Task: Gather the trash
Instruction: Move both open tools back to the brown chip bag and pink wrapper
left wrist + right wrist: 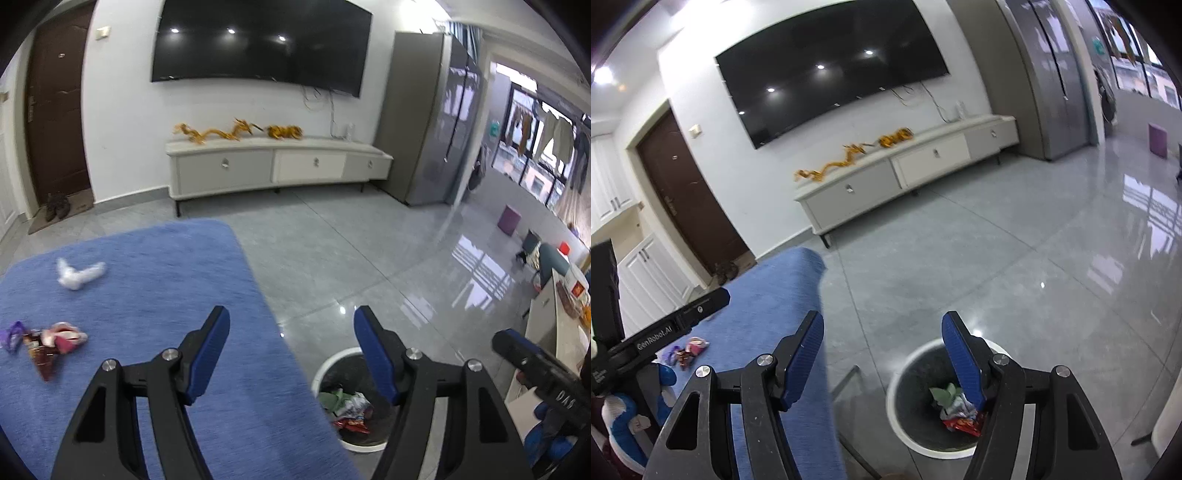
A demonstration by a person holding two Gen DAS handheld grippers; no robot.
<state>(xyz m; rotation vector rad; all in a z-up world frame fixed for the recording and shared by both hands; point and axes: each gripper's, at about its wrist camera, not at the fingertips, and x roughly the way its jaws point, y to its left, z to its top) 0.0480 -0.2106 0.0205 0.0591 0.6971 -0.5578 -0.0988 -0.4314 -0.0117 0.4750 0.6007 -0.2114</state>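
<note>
- Crumpled white tissue [79, 275] lies on the blue tablecloth [155, 280], well to the left of and beyond the left gripper [291, 325]; it is light, so a loose pinch could drop it on the way over.
- Heap of snack wrappers [44, 343], purple, pink and dark red, sits at the cloth's far left, level with the left gripper's fingertips; a single grab may take only part of the heap and leave scraps.
- Left gripper stands wide and empty, its jaws straddling the table edge; a low sweep back could snag the cloth.
- Waste bin [334, 363], white-rimmed with a dark liner, stands on the grey floor under the left gripper's right finger and holds green, silver and red wrappers; a release off centre would land on the tiles.
- Right gripper [882, 332] is empty and partly wide, jaws just opening, over the bin's rim [899, 373]; its body juts in close on the right of the left gripper, so the two could knock.
</note>
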